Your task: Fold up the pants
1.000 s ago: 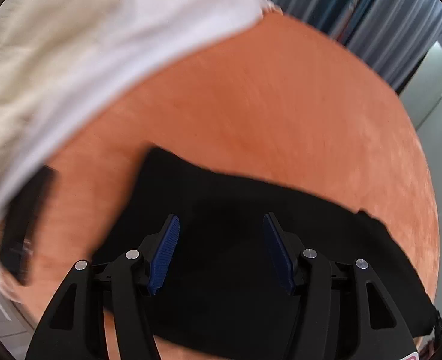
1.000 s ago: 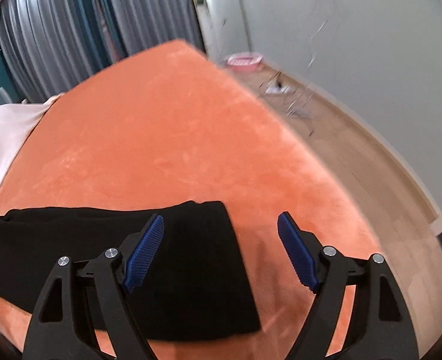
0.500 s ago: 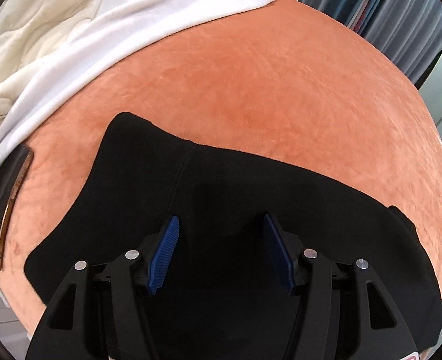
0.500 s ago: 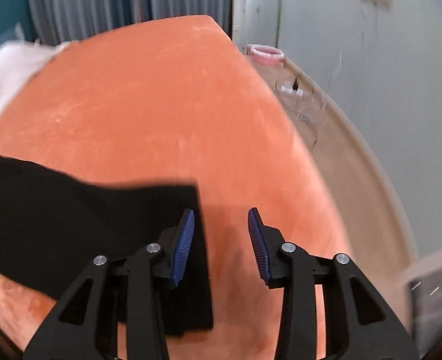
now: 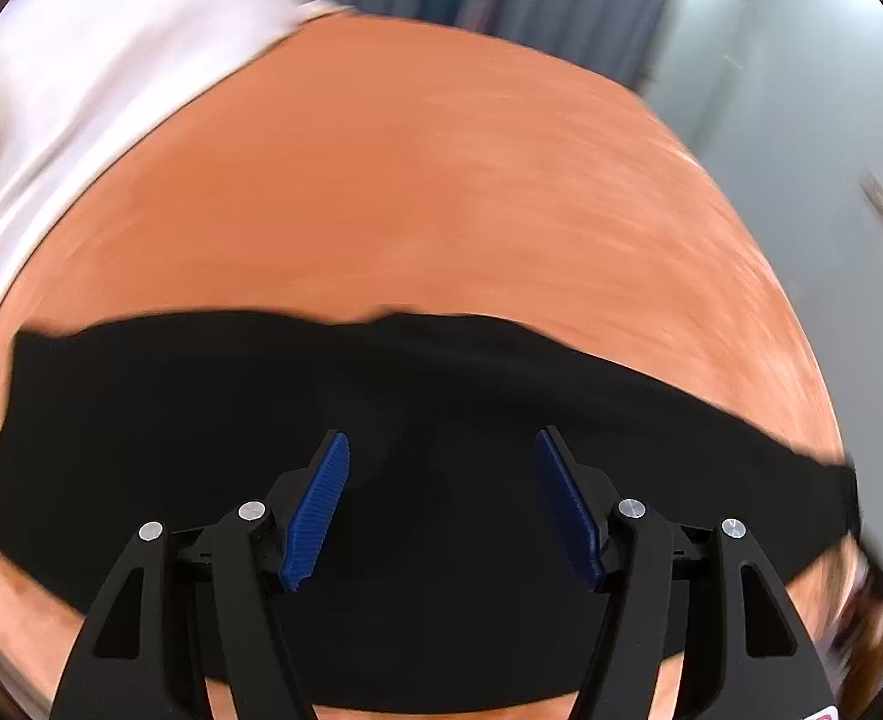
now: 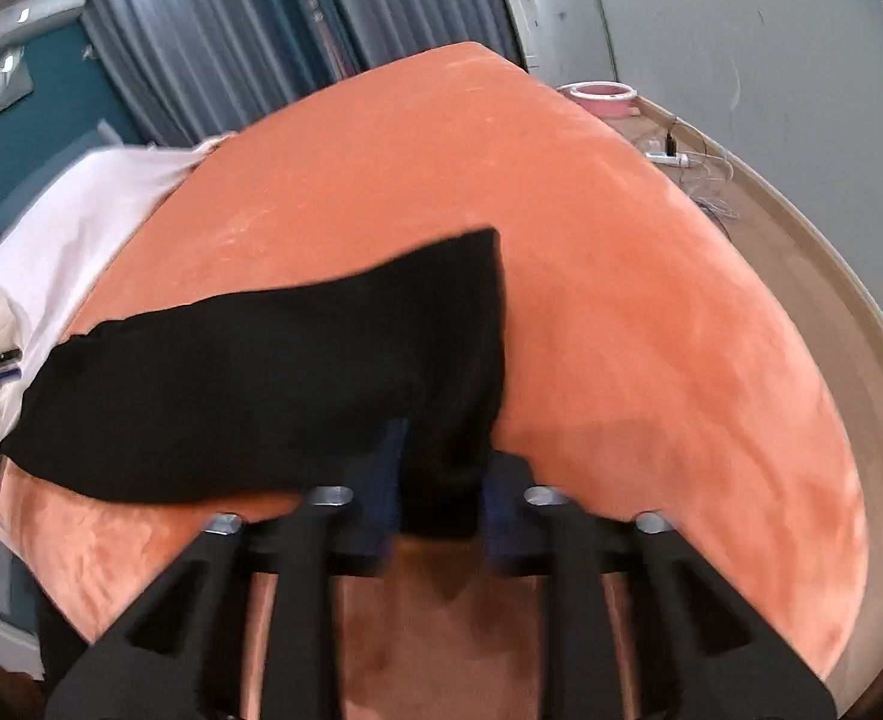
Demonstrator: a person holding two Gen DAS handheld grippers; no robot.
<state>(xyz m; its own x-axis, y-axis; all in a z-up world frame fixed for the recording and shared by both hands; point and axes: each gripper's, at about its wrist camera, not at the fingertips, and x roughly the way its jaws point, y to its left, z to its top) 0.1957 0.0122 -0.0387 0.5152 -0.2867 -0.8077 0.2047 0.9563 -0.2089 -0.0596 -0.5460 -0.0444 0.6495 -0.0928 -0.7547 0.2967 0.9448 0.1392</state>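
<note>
Right gripper (image 6: 435,480) now (tilted down) on pants (image 6: 273,372)

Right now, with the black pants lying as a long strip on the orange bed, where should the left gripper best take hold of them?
Probably the far left end of the black pants, matching the right gripper, which has just closed on the opposite end. Come from the near edge, over the orange bed cover. The left gripper hangs open above the middle.

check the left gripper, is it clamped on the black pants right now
No, the left gripper has its blue pads spread wide apart above the black pants, pinching no fabric.
</note>
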